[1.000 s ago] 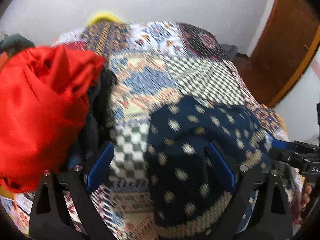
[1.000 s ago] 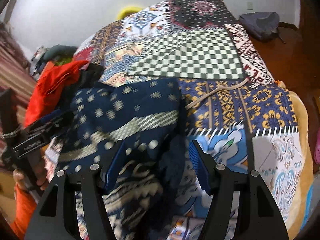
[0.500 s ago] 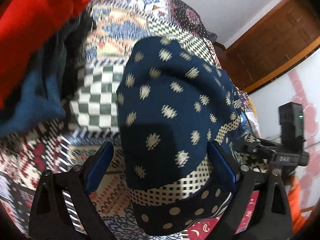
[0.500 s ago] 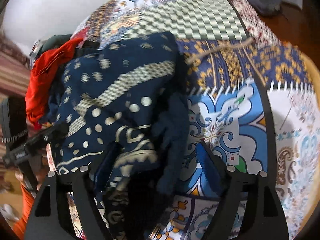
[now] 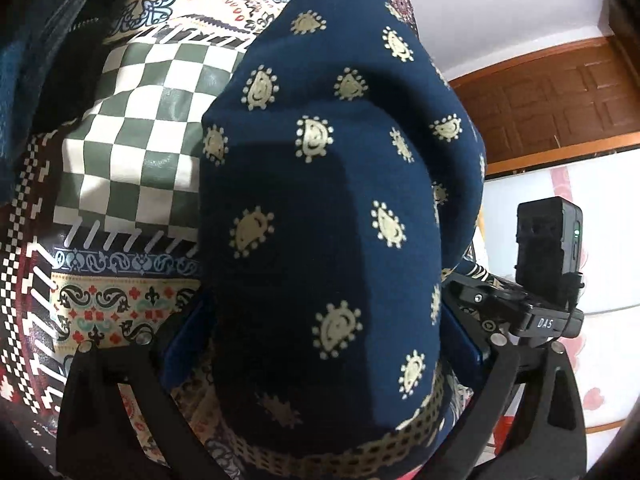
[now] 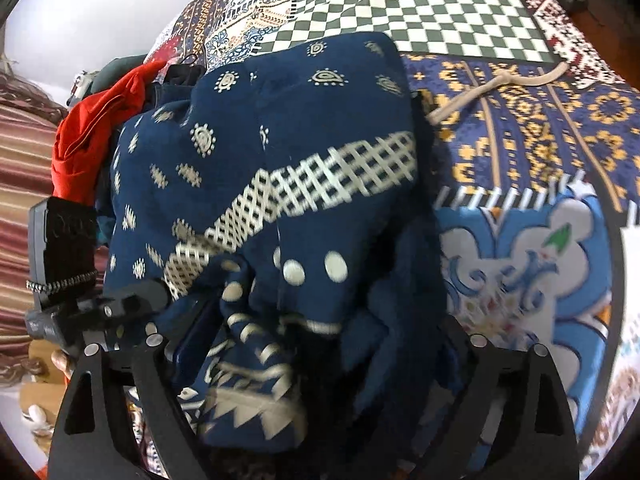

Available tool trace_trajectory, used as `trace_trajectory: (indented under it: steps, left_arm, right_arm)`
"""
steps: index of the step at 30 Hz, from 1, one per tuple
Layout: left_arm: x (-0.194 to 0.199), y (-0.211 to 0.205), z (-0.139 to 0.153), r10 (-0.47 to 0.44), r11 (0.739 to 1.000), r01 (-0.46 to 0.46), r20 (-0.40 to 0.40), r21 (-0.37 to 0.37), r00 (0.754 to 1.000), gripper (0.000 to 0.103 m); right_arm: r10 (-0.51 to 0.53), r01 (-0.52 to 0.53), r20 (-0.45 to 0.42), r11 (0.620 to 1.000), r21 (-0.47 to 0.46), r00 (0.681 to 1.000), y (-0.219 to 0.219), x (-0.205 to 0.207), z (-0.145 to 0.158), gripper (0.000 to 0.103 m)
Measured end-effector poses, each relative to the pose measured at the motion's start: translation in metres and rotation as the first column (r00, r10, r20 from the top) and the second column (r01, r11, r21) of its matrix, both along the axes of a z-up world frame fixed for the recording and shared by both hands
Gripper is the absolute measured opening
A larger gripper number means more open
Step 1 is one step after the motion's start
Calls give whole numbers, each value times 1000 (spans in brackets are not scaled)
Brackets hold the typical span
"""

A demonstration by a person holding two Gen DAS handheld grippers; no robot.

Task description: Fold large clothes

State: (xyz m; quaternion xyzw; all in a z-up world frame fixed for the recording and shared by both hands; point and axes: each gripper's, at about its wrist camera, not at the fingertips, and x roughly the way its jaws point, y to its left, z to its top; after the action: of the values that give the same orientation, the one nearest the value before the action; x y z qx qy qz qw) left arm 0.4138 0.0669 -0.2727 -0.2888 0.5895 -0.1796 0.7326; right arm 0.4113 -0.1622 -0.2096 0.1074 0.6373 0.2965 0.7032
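Note:
A large navy garment (image 5: 320, 208) with cream paisley print and a cream lattice band lies bunched on a patchwork bedspread (image 5: 132, 128). My left gripper (image 5: 320, 344) is open, its fingers on either side of the garment's near hem, the cloth lying over the gap. In the right wrist view the same garment (image 6: 280, 184) is heaped in front, and my right gripper (image 6: 316, 356) is open with the crumpled hem between its fingers. The right gripper's body (image 5: 540, 312) shows at the right of the left wrist view; the left one (image 6: 80, 304) shows at the left of the right wrist view.
A red garment (image 6: 96, 128) and dark clothes are piled at the left of the bed. A beige cord (image 6: 492, 88) lies on the blue and yellow patch. A wooden door (image 5: 552, 100) stands beyond the bed. The bed's edge runs at the right.
Both grippers have moved forward and down onto the navy garment, which now fills the space between each pair of fingers. The red pile has slid out of the left wrist view.

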Motion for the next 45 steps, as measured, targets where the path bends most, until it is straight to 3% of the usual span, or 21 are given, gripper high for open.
trace_trajectory:
  steps: [2, 4, 7, 11, 15, 20, 25, 35, 37, 40, 45]
  left_arm:
    - [-2, -2, 2, -1, 1000, 1, 12, 2, 1000, 100]
    - [-6, -3, 7, -11, 1000, 11, 32, -7, 999, 91]
    - [-17, -12, 18, -31, 999, 29, 67, 30, 997, 84]
    - [-29, -20, 36, -43, 997, 37, 98, 67, 994, 75]
    - [-41, -28, 64, -53, 997, 43, 139, 70, 989, 67]
    - [-58, -26, 111, -50, 998, 40, 219, 48, 974, 64]
    - [-79, -10, 187, -34, 998, 10, 373, 65, 927, 64]
    - [-94, 89, 309, 31, 988, -111, 563, 108, 826, 64]
    - [-95, 110, 321, 42, 982, -143, 596, 124, 802, 64]
    - [-87, 141, 325, 60, 972, -187, 616, 144, 786, 64]
    - [-70, 200, 285, 164, 964, -250, 543, 87, 823, 64]
  right_arm:
    - [-4, 4, -6, 1000, 20, 1000, 1, -2, 1, 88]
    - [-8, 8, -3, 999, 48, 1000, -2, -6, 3, 84]
    - [-11, 11, -2, 997, 73, 1000, -6, -14, 8, 73]
    - [-33, 36, -31, 993, 116, 999, -21, -24, 19, 47]
    - [-38, 41, -21, 985, 167, 999, -24, -33, 42, 32]
    - [-23, -1, 129, 984, 178, 991, -16, -55, 110, 30]
    - [-26, -32, 262, 976, 213, 965, 3, -67, 171, 30]
    - [10, -147, 452, 951, 270, 892, 97, -61, 265, 30]
    - [21, -176, 479, 943, 282, 878, 121, -57, 274, 30]
    - [46, -205, 496, 941, 270, 867, 157, -49, 275, 30]
    - [106, -233, 459, 945, 229, 882, 221, -36, 245, 30]
